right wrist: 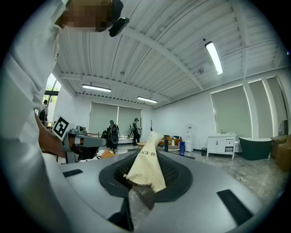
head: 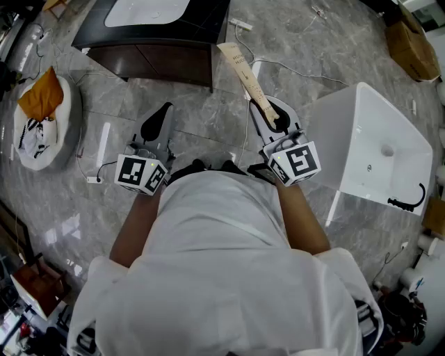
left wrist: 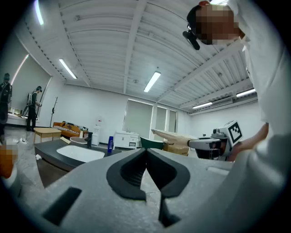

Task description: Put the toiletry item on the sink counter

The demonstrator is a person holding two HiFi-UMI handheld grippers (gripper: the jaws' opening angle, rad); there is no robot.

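Between the jaws of the right gripper (head: pixel 270 117), a long paper packet (head: pixel 243 73) is being pinched by its near end, pointing ahead toward the sink counter (head: pixel 201 21) where it belongs, while the left gripper (head: pixel 161 111) is hanging closed with nothing inside.

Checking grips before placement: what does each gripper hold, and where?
Right gripper clamps one end of a long cream paper-wrapped packet; left gripper is shut, empty.
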